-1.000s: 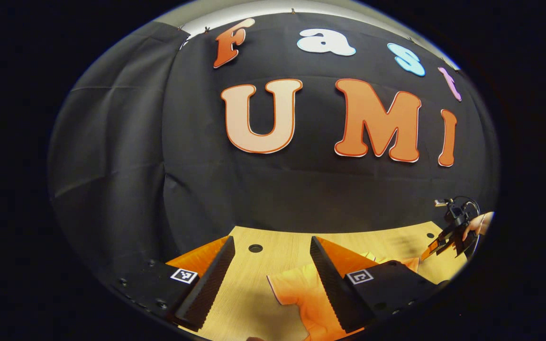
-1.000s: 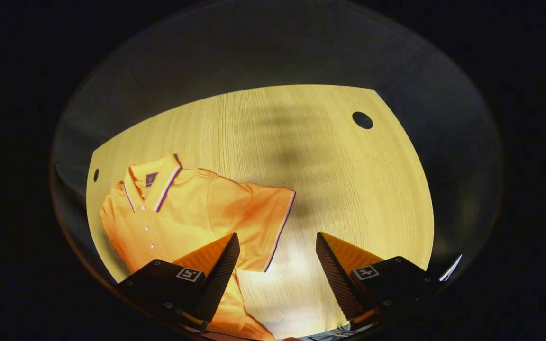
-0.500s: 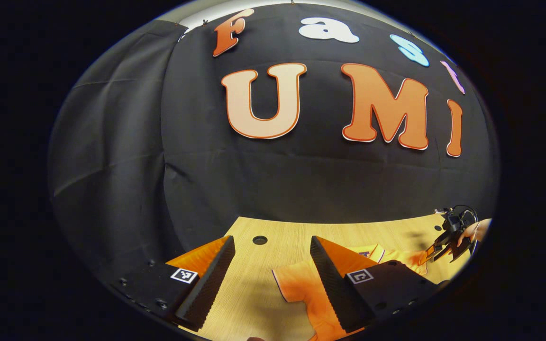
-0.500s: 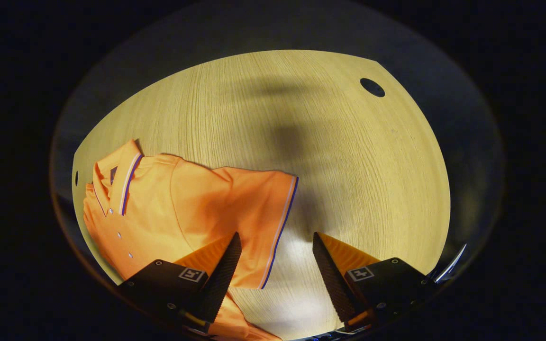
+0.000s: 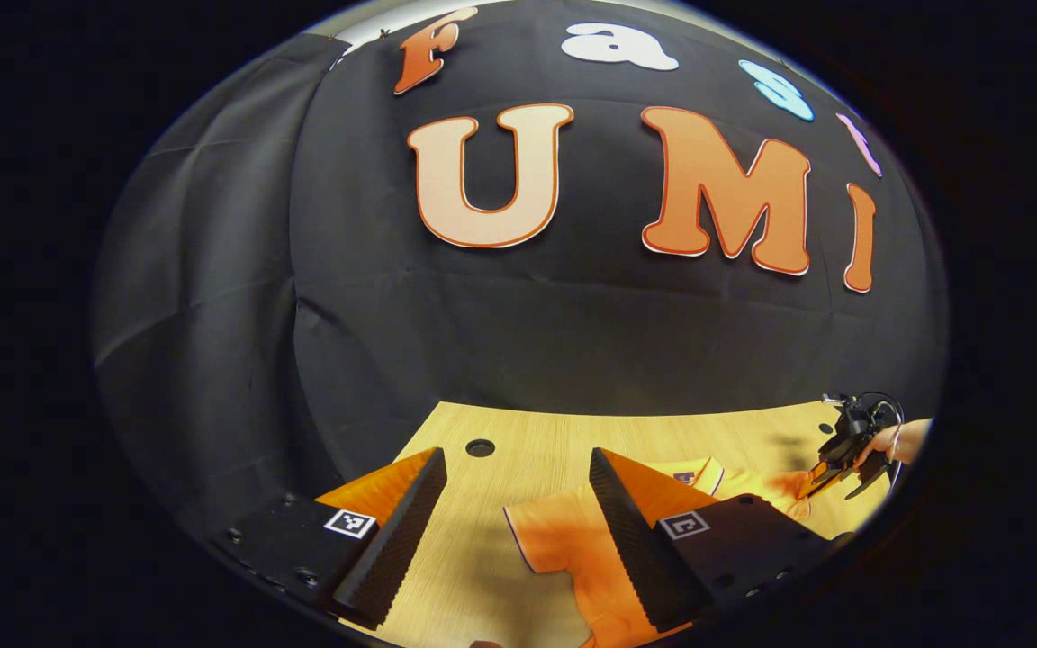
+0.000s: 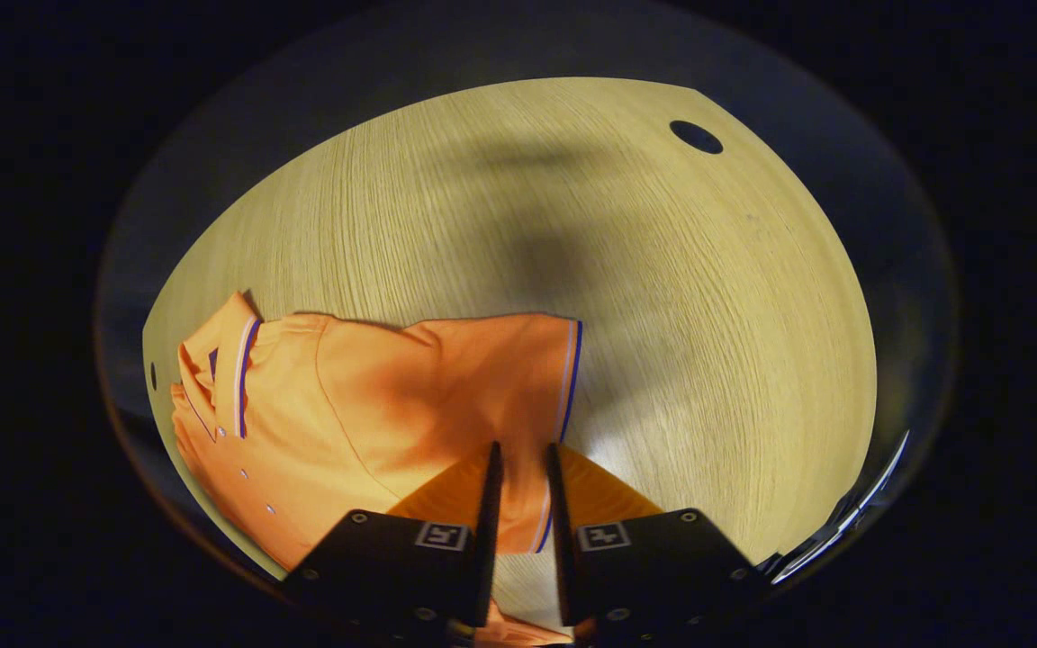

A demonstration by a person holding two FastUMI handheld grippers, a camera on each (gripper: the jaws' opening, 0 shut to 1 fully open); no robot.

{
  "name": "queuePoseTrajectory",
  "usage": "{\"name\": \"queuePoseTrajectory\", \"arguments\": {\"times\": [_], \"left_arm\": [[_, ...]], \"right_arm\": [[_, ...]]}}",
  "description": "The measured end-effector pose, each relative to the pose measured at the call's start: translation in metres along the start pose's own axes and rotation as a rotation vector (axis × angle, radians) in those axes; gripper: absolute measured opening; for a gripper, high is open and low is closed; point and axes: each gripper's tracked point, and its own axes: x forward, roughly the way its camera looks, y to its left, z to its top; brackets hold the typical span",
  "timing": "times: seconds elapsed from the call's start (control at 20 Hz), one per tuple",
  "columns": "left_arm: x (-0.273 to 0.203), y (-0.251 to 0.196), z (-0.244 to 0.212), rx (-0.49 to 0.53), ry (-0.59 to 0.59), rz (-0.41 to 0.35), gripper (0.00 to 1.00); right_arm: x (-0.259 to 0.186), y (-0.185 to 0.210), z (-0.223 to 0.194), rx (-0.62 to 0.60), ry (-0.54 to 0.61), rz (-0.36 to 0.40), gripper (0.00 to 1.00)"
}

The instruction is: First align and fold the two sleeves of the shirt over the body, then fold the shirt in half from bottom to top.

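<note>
Orange polo shirt (image 6: 365, 423) spread flat on the wooden tabletop (image 6: 662, 297), collar to the far left of the right fingers, one sleeve (image 6: 491, 387) reaching straight ahead of them. Right gripper (image 6: 518, 504) low over that sleeve's hem, fingers drawn nearly together with the striped cuff edge in the narrow gap; whether both press on the cloth, cannot tell. Left gripper (image 5: 514, 531) held higher, fingers wide apart, with the other sleeve (image 5: 545, 535) just ahead between them and part of it behind the right-hand finger. Farther off to the right in that view, a hand (image 5: 901, 441) with the other gripper.

Likely handling: thin knit, light and limp, no stiffness to carry a fold, apt to drag and wrinkle rather than slide cleanly. Best hold probably at the cuff, where the banded hem is doubled and firmer, pinching through both layers so the sleeve lifts as one flap. Collar thicker, likely to bulk up the final fold.

Writing: a small dark label (image 6: 212, 360) inside the collar, too small to read. Square coded markers on both gripper bodies, nothing legible.
</note>
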Motion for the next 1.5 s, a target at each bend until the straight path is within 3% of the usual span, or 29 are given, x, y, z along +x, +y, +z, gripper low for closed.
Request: {"name": "queuePoseTrajectory", "arguments": {"times": [0.05,0.5,0.85,1.15,1.5], "left_arm": [[0.0,0.003,0.0,-0.001,0.002,0.005,0.98],[-0.012,0.032,0.001,-0.038,-0.01,0.039,0.98],[-0.029,0.048,0.001,-0.067,-0.031,0.029,0.98],[-0.046,0.072,-0.002,-0.092,-0.045,0.037,0.98],[-0.069,0.112,-0.006,-0.098,-0.057,0.071,0.98]], "right_arm": [[-0.002,-0.001,0.0,-0.013,-0.014,0.011,0.08],[-0.027,0.015,0.004,-0.014,-0.095,0.081,0.08],[-0.086,0.043,0.006,-0.081,-0.175,0.127,0.08],[-0.129,0.092,-0.002,-0.166,-0.221,0.169,0.08],[-0.132,0.153,-0.033,-0.283,-0.208,0.187,0.08]]}}
